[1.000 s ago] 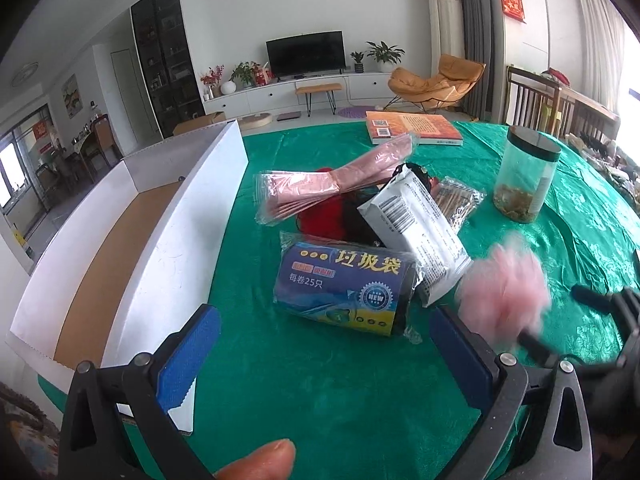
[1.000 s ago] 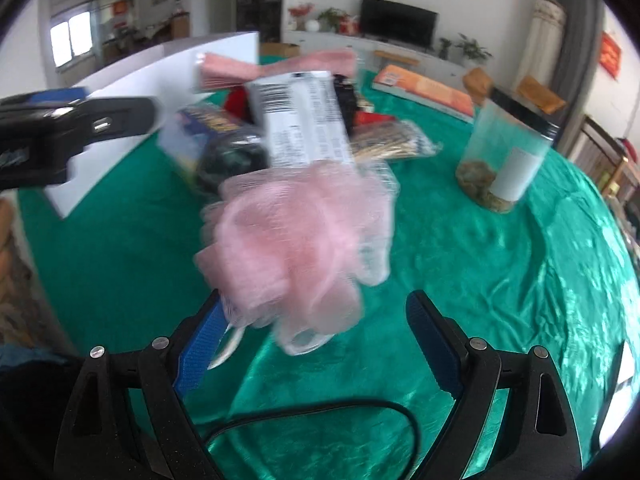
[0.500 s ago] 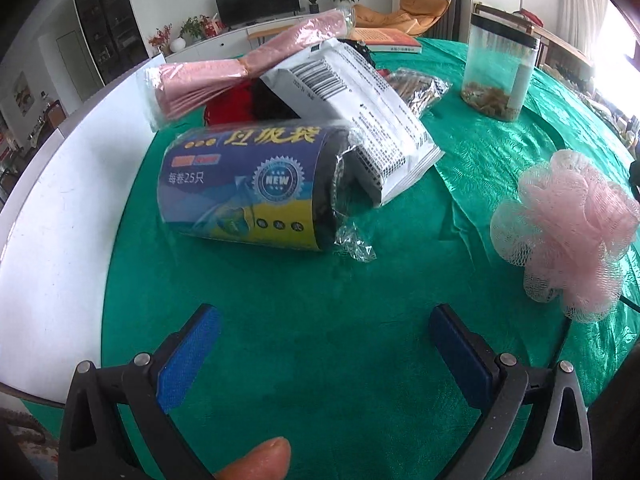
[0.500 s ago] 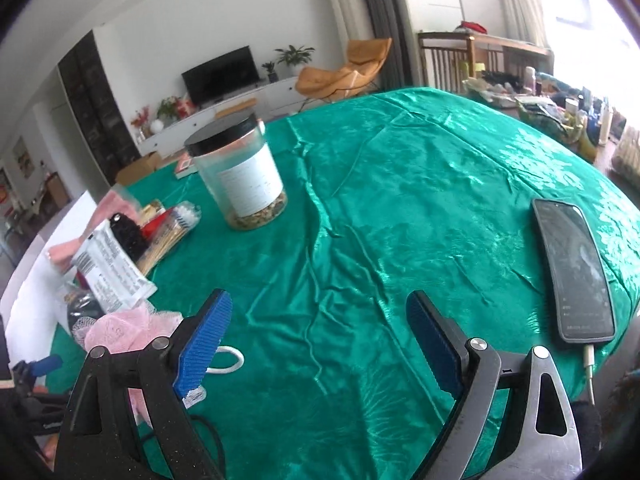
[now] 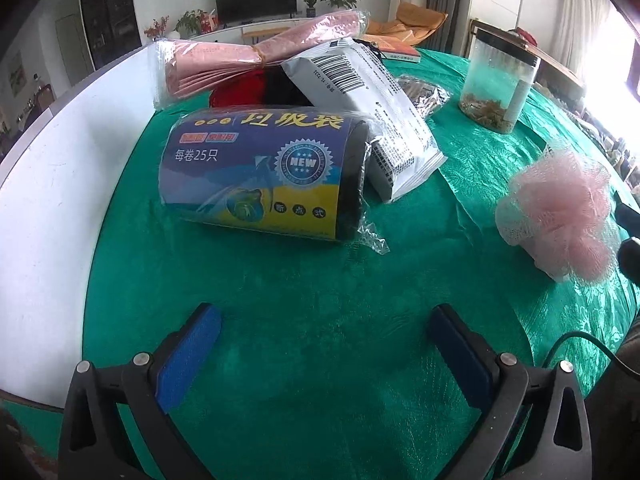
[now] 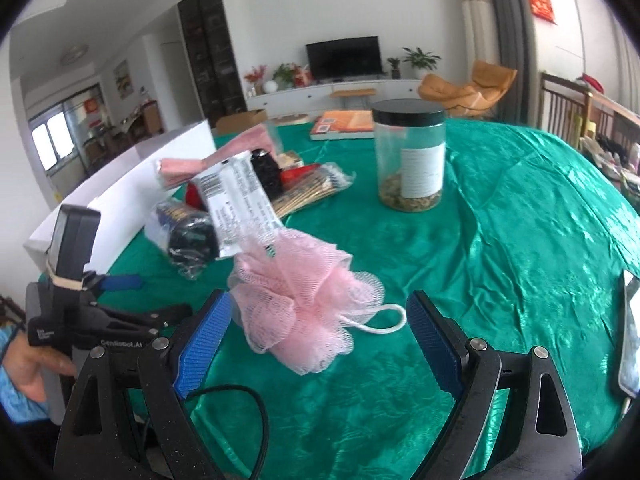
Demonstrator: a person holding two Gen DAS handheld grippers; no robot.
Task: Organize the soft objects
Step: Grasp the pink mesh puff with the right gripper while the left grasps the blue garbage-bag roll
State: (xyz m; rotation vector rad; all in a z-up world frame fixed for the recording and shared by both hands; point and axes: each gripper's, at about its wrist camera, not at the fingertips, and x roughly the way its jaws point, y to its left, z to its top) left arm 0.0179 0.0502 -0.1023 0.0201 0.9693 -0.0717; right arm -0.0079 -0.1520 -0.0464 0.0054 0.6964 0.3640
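The roll of bags [image 5: 272,172], lying near the table's left edge, reads "垃圾袋", "每卷25只", "断点式" and "NEW" in a round seal. The white pouch [image 5: 368,108] leaning on it carries a barcode; its small print is unreadable. The left gripper's body [image 6: 108,336] reads "GenRobot.AI".

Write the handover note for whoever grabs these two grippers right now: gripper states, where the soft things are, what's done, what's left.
Left gripper: open, empty, low over the green tablecloth, facing the trash bag roll.
Right gripper: open, empty, the pink bath pouf lying on the cloth between its fingers, not gripped.
Pile next to the white box: trash bag roll, white barcode pouch leaning on it, pink bag bundle on top, red and black items underneath.
The jar and the phone stand apart from the pile.
Done: nothing visibly sorted; the inside of the box is out of view.
Left: pouf first, then the pile.
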